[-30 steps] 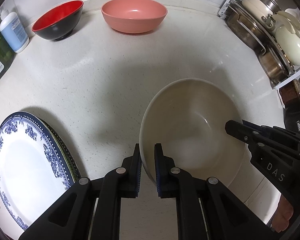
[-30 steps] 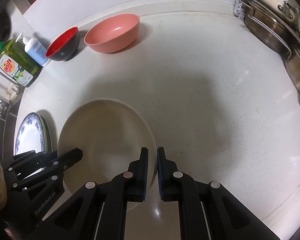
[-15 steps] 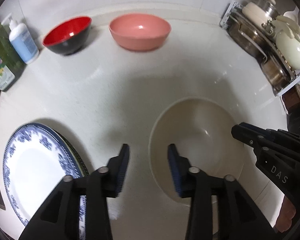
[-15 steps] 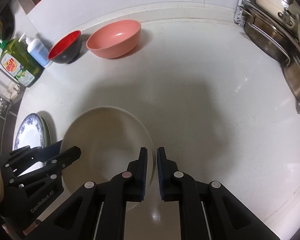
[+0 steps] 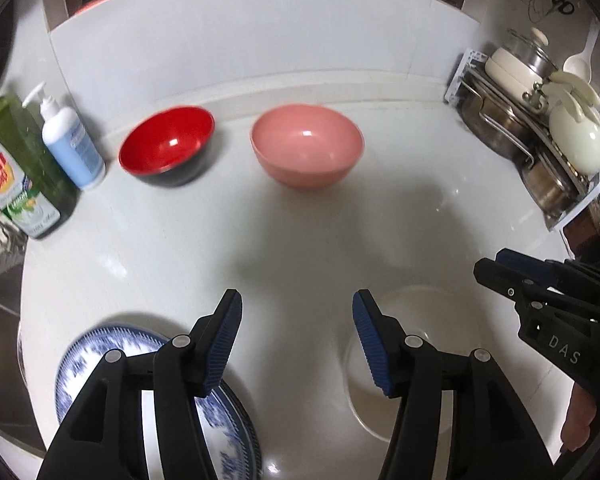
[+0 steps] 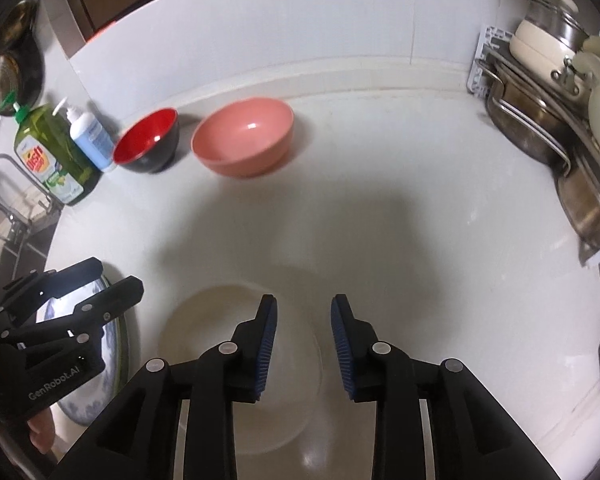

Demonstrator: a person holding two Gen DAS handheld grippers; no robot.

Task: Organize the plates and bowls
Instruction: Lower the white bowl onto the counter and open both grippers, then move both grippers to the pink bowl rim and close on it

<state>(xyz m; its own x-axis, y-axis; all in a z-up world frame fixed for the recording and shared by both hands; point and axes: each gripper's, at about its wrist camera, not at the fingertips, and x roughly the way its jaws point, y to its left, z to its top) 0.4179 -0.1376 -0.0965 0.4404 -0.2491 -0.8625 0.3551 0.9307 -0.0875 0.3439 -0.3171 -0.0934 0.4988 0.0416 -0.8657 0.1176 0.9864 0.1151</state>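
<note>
A large cream bowl point(image 5: 432, 320) point(image 6: 208, 320) sits upright on the white counter below both grippers. My left gripper point(image 5: 297, 320) is open and empty, raised above the bowl's left side. My right gripper point(image 6: 303, 320) is open and empty above the bowl's right rim. A blue-and-white plate stack point(image 5: 112, 348) point(image 6: 108, 344) lies at the near left. A pink bowl point(image 5: 306, 150) point(image 6: 244, 140) and a red-and-black bowl point(image 5: 166, 144) point(image 6: 148, 144) stand at the back by the wall.
A green dish-soap bottle point(image 5: 16, 172) point(image 6: 50, 152) and a blue pump bottle point(image 5: 70, 140) point(image 6: 90, 132) stand at the back left by the sink tap point(image 6: 4, 176). A rack of steel pots and lids point(image 5: 540, 132) point(image 6: 556, 112) fills the right side.
Both grippers have let go of the cream bowl's rim, opened and lifted back. The bowl now rests on the counter, lower in both views.
</note>
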